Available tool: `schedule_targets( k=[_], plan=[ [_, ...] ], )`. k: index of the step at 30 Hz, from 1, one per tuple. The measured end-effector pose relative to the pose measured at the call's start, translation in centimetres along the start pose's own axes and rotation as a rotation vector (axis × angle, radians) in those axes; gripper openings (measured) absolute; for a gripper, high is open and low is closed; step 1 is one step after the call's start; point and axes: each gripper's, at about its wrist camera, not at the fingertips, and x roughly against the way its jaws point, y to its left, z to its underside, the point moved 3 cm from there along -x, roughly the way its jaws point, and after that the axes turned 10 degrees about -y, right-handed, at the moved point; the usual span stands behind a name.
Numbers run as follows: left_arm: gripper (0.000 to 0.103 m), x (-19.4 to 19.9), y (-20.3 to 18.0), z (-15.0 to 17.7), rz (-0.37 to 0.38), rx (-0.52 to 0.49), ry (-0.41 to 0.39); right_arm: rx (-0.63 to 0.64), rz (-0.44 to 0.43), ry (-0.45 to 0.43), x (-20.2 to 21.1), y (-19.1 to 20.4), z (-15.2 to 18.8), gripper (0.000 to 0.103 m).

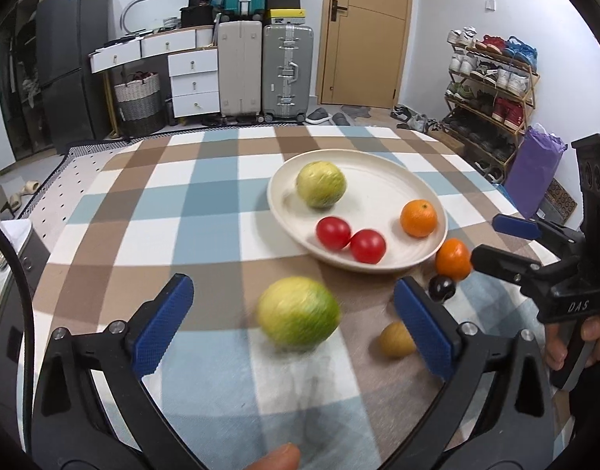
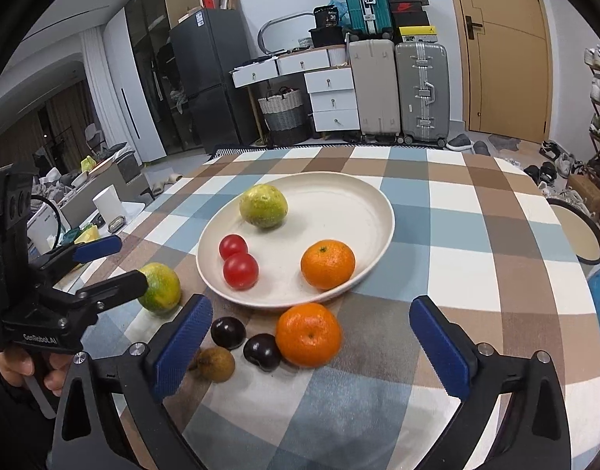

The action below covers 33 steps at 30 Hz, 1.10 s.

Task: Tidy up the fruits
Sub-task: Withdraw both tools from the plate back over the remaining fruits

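Note:
A cream plate holds a yellow-green citrus, two red tomatoes and an orange. On the cloth before it lie a second yellow-green citrus, a second orange, two dark plums and a small brown fruit. My left gripper stands open around the loose citrus, pads clear of it. My right gripper is open, with the loose orange between its fingers, untouched.
The checked tablecloth covers a rounded table; its far edge faces suitcases, white drawers and a door. A shoe rack stands to the right, and a round stool sits beside the table's right edge.

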Motion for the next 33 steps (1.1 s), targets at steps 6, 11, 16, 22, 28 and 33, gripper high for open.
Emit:
schedule_targets(
  k=[6,11,16,22,28,33],
  plan=[
    [0.102,0.2,1.6,1.1,-0.017,0.038,0.018,0.008,0.013,0.011,0.2,0.0,0.6,0.103],
    [0.102,-0.6,1.7,1.5,-0.019,0.046,0.039,0.012,0.025,0.027,0.0,-0.1,0.8,0.103],
    [0.102,-1.7,1.4,2.1,-0.020,0.040,0.074,-0.006,0.036,0.045,-0.2,-0.5,0.9,0.103],
    [0.102,-2.1,1.6,2.2,-0.016,0.060,0.088,-0.038,0.028,0.066,-0.5,-1.1,1.2,0.103],
    [0.102,-2.3,1.8,2.3,-0.018,0.072,0.092,-0.026,0.022,0.078,-0.7,-0.9,1.3,0.103],
    [0.102,-2.3,1.8,2.3,-0.021,0.073,0.094,-0.026,0.016,0.088,-0.9,-0.8,1.4,0.102]
  ],
)
